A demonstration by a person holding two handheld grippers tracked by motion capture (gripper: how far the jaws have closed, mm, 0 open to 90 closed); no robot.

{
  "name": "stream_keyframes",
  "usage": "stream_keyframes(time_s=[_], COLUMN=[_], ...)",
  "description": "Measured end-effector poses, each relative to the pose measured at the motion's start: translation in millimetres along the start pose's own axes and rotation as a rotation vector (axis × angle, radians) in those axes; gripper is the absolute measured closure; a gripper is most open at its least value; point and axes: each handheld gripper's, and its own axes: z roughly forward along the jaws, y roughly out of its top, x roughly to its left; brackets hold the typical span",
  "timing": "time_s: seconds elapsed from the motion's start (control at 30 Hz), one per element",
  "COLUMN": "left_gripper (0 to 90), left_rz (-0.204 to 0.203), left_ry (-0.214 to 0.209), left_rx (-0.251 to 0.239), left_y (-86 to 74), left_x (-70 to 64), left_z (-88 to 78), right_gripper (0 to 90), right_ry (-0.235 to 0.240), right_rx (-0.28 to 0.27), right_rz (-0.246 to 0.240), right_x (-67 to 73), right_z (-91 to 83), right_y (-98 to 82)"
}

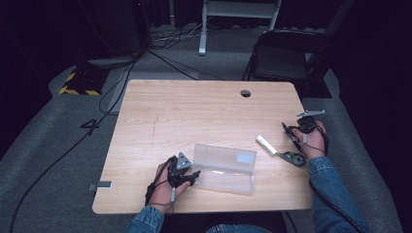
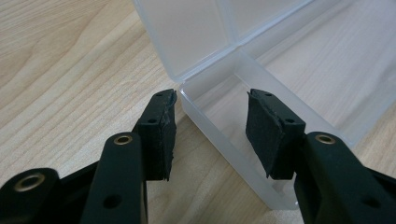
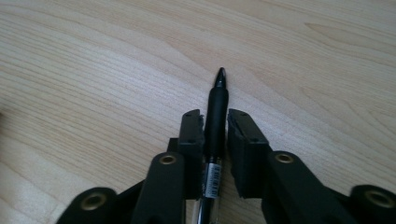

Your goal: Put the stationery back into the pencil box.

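You had the left gripper (image 1: 190,175) clamped across the near-left corner of the clear plastic case (image 1: 226,168), which lay open near the front edge of the wooden table (image 1: 204,111), its lid folded back flat on the far side. In the left gripper view, one pad (image 2: 161,135) sat outside the end wall of the case (image 2: 219,130) and the other pad (image 2: 266,135) stood inside the tray, so the jaws held that wall between them at their tightest. Your right gripper (image 1: 291,133) was out near the right edge of the table, well apart from the case, and it had closed on a black pen (image 1: 293,138). In the right gripper view the pen (image 3: 215,121) ran straight up between the two pads (image 3: 191,140), gripped around its dark rubber sleeve, with the tip sticking out past the jaws and pointing at the bare wood, and the clear barrel with a printed label showing lower down. A small white stick (image 1: 266,144) lay on the table between the case and your right hand (image 1: 313,141), just beside a small green and black item (image 1: 293,157) that I could not make out.
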Motion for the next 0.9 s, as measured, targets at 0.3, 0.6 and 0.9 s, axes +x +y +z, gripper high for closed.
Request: stream_keyframes(time_s=[0.3,0.6,0.9], left_gripper=[52.4,52.3,52.3], left_rz=[0.000,0.000,0.000], left_ry=[0.001,0.001,0.000], left_rx=[-0.002,-0.002,-0.002], left_y=[-0.3,-0.3,-0.3], left_x=[-0.5,-0.4,-0.3], left_z=[-0.1,-0.1,-0.1], right_gripper=[80.5,80.7,80.7], right_ry=[-0.015,-0.009,0.008], right_rx=[-0.001,-0.027,-0.081], right_rz=[-0.015,-0.013,-0.014], right_x=[1.2,3.9,10.1], right_z=[-1.1,-13.7,-35.3], right_y=[-0.2,4.3,12.6])
